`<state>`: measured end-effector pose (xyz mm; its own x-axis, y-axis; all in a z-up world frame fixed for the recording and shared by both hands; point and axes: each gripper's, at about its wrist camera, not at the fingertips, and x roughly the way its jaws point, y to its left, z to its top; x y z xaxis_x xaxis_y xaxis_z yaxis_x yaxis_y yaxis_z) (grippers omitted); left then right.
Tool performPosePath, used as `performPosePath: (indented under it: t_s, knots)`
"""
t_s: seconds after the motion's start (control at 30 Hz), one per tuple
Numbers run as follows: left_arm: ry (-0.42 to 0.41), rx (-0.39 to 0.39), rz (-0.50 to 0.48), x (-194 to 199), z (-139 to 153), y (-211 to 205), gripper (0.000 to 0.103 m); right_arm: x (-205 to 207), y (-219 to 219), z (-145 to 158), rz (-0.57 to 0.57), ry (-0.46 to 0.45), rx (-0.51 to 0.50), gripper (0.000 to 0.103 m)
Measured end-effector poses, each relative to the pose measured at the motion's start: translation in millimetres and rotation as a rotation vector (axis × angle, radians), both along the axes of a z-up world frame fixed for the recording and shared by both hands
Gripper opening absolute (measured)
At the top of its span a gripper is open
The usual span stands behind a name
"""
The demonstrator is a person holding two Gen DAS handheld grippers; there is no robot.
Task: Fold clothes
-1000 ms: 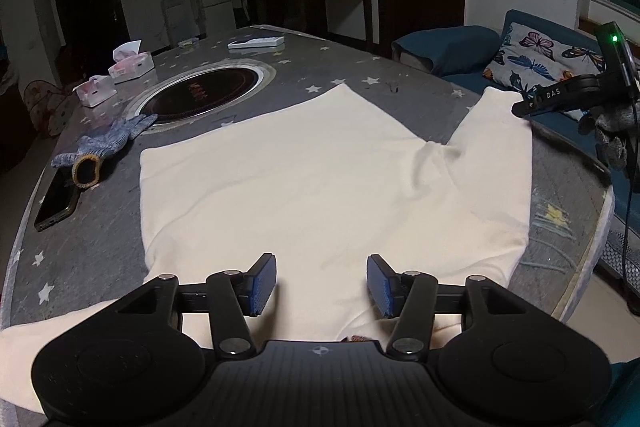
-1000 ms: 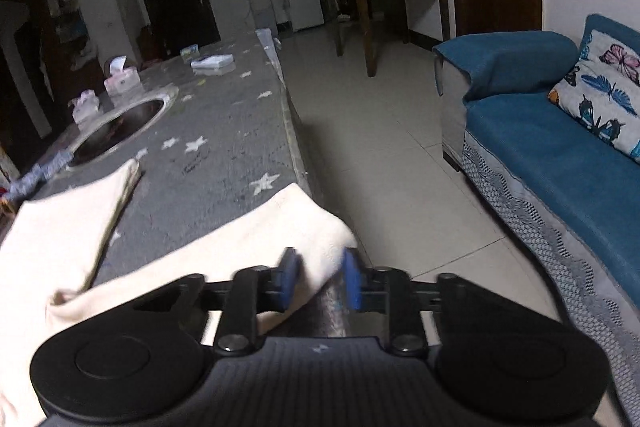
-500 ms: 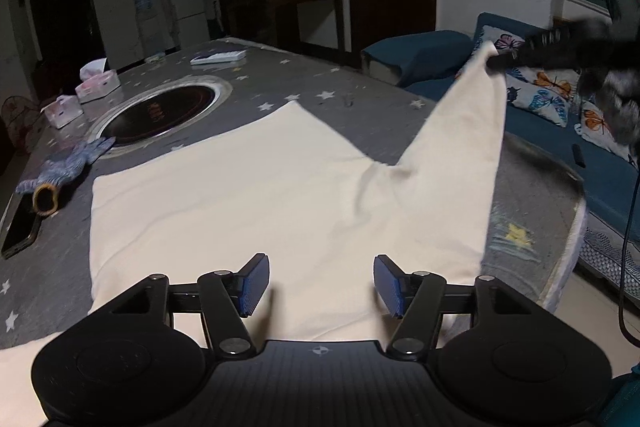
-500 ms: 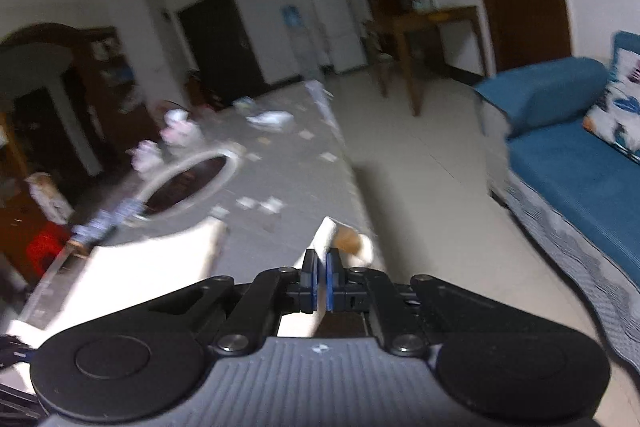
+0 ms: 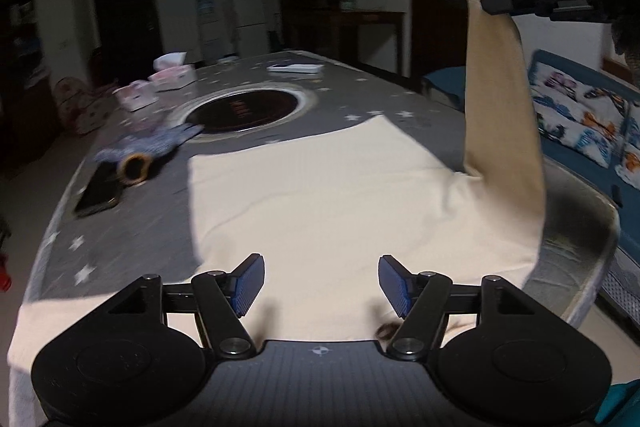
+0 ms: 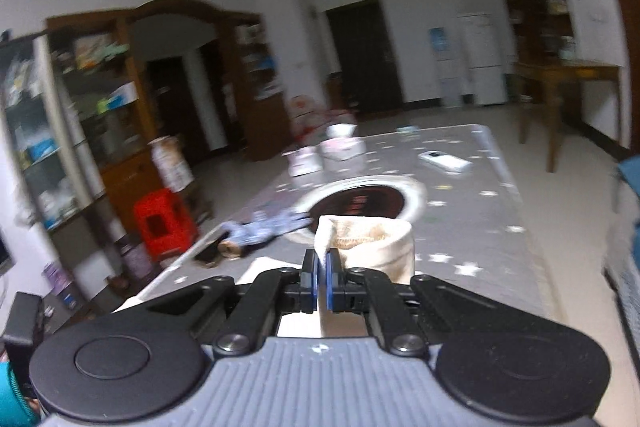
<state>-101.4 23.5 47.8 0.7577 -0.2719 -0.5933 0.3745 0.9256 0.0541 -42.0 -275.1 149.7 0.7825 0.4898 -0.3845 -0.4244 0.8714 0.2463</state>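
Observation:
A cream long-sleeved garment (image 5: 320, 195) lies spread flat on the grey star-patterned table (image 5: 132, 227). Its right sleeve (image 5: 500, 99) is lifted high off the table. My right gripper (image 6: 320, 277) is shut on the sleeve's cuff (image 6: 364, 239), and that same gripper (image 5: 486, 3) shows at the upper right of the left wrist view. My left gripper (image 5: 322, 281) hovers over the garment's near edge. Its jaws are opening, with nothing pinched between its blue pads (image 5: 250, 283).
A round dark hob (image 5: 244, 109) is set in the table's middle. A blue knitted glove (image 5: 148, 149) and a black phone (image 5: 98, 193) lie at the left. Tissue boxes (image 5: 172, 73) stand behind. A blue sofa with butterfly cushions (image 5: 580, 119) runs along the right. A red stool (image 6: 164, 223) stands on the floor.
The right gripper closed on the sleeve cuff and lifted it high above the table's right edge. The left gripper's jaws spread wider over the garment's near edge.

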Motion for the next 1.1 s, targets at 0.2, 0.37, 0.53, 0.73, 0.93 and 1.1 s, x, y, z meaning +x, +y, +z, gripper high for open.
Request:
performPosePath:
  t_s: [0.2, 0.37, 0.53, 0.73, 0.93, 1.1]
  knots:
    - [0.002, -0.027, 0.058, -12, -3, 26, 0.067, 18, 80, -11, 0.177, 0.038, -0.07, 0.003]
    - [0.008, -0.032, 0.093, -18, -5, 41, 0.068, 26, 131, -42, 0.289, 0.129, -0.104, 0.005]
    - [0.015, -0.035, 0.111, -16, -7, 50, 0.068, 21, 142, -58, 0.329, 0.17, -0.115, 0.012]
    - [-0.004, -0.056, 0.077, -9, -4, 41, 0.068, 21, 105, -55, 0.243, 0.171, -0.17, 0.013]
    - [-0.017, -0.068, 0.04, 6, -2, 22, 0.062, 11, 68, -87, 0.184, 0.263, -0.301, 0.013]
    - [0.017, -0.062, 0.085, 24, -10, 19, 0.059, 0, 53, -113, 0.182, 0.319, -0.338, 0.013]
